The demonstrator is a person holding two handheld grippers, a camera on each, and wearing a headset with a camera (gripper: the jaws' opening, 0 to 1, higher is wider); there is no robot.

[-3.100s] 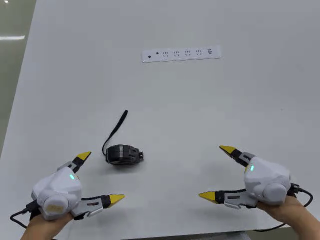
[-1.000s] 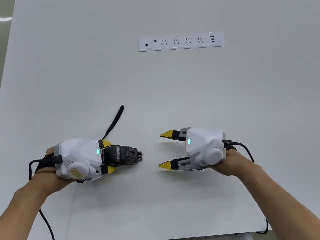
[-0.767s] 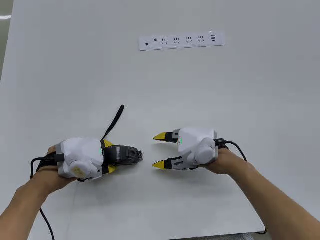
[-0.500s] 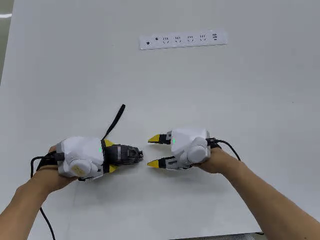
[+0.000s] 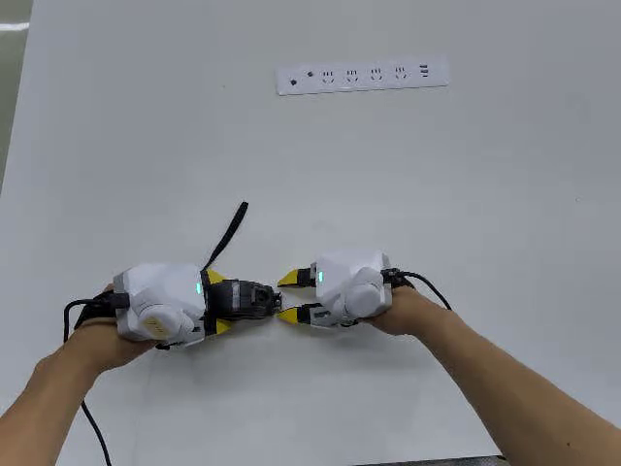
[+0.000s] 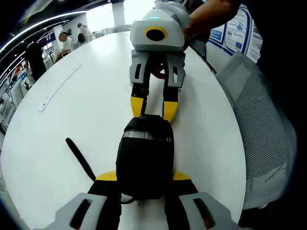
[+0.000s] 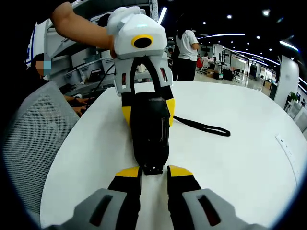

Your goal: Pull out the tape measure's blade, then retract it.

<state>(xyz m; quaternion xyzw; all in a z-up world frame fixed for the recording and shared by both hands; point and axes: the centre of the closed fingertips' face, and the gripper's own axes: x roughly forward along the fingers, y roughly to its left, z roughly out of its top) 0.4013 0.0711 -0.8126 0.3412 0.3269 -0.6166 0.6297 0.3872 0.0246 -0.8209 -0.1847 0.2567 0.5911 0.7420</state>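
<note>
In the head view, the tape measure (image 5: pixel 245 299) lay on the white bench (image 5: pixel 437 194), near the person's edge of it. The left tool (image 5: pixel 216 302) was clamped on the rear of its dark case. The right tool (image 5: pixel 287 297) faced it from the other side, jaws parted a little, with the yellow tips just at the case's front end. The wrist strap (image 5: pixel 228 233) trailed away from the case across the bench, and a power strip (image 5: pixel 361 75) lay well apart at the far side.

In the left gripper view, the tape measure (image 6: pixel 145 158) sat squeezed between the left tool's (image 6: pixel 144 176) yellow tips, one on each flank. The right tool (image 6: pixel 153 108) met the case's far end, and its tips appeared to touch the case or sit just beside it.

In the right gripper view, the right tool (image 7: pixel 153 171) had its jaws spread narrowly. A small dark blade tab (image 7: pixel 152 169) at the case's near end stood between them, with a sliver of gap on either side. The left tool (image 7: pixel 147 111) pinched the case further back.

Judged from this, the work stood at the first step. The case was secured and the blade not yet drawn, with the right tool lined up on the tab. The next move called for closing squarely on that tab, then pulling straight away while the left tool held the case firm. A shallow bite would likely slip off.
</note>
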